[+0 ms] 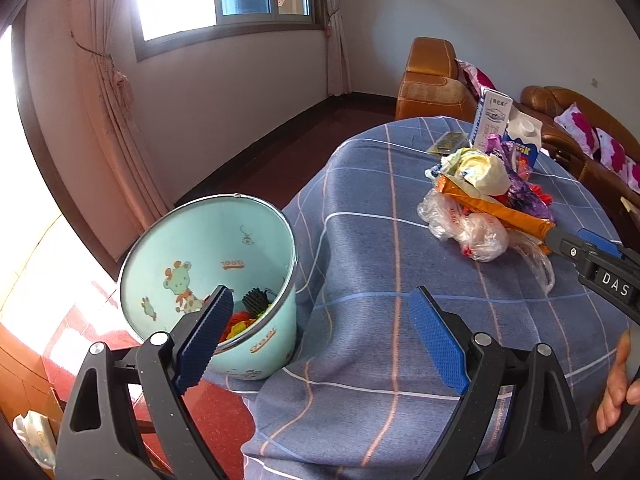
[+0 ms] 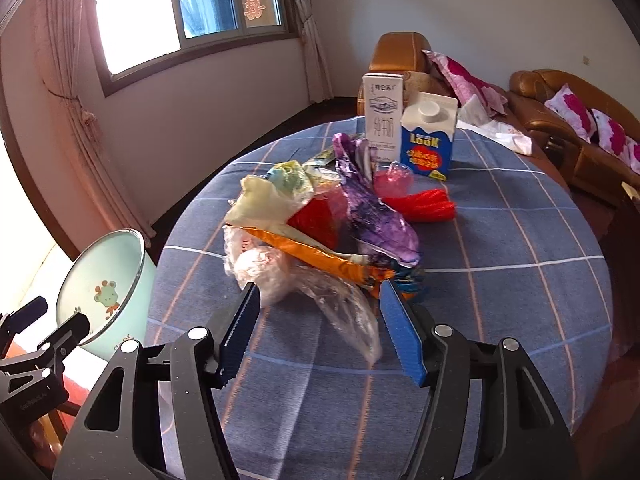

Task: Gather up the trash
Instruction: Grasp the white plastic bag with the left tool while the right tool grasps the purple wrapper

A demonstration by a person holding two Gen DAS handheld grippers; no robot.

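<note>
Mint-green bin (image 1: pixel 208 264) is sitting beside the table (image 1: pixel 360 264) under the left gripper (image 1: pixel 320 336), whose jaws are gaping empty. Right gripper (image 2: pixel 316 332) is straddling, unclamped, a clear plastic bag (image 2: pixel 344 312) trailing from the trash pile (image 2: pixel 320 216) mid-table.

Bin (image 1: pixel 208 248) contents half behind the left gripper (image 1: pixel 320 336) (mostly unreadable)

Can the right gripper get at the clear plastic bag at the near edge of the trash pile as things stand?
Probably yes. The right gripper is open, and the clear plastic bag already lies between its fingers on the tablecloth, with nothing in front of it.
</note>
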